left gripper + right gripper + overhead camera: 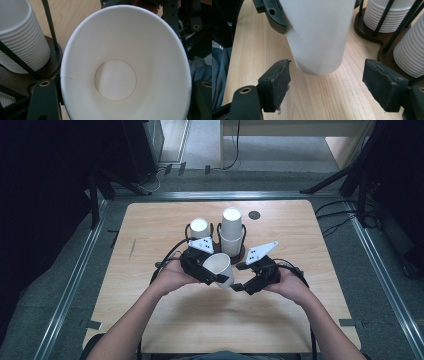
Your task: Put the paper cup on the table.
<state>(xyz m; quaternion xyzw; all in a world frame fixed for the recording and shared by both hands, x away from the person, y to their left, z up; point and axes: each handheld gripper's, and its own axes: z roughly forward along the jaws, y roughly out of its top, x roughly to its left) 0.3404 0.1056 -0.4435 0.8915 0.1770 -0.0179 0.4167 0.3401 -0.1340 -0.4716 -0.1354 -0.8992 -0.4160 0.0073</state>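
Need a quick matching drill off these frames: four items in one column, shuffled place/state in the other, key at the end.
Items
1. single paper cup
2. right gripper
3. tall cup stack
4. short cup stack

Places or states
A. jaws apart, pads clear of the cup
B. in the rack's right-hand slot in the high view
C. held tilted in the left gripper, mouth toward that gripper's camera
D. in the rack's left-hand slot in the high view, behind the left gripper

Pairs: 1-C, 2-A, 3-B, 4-D
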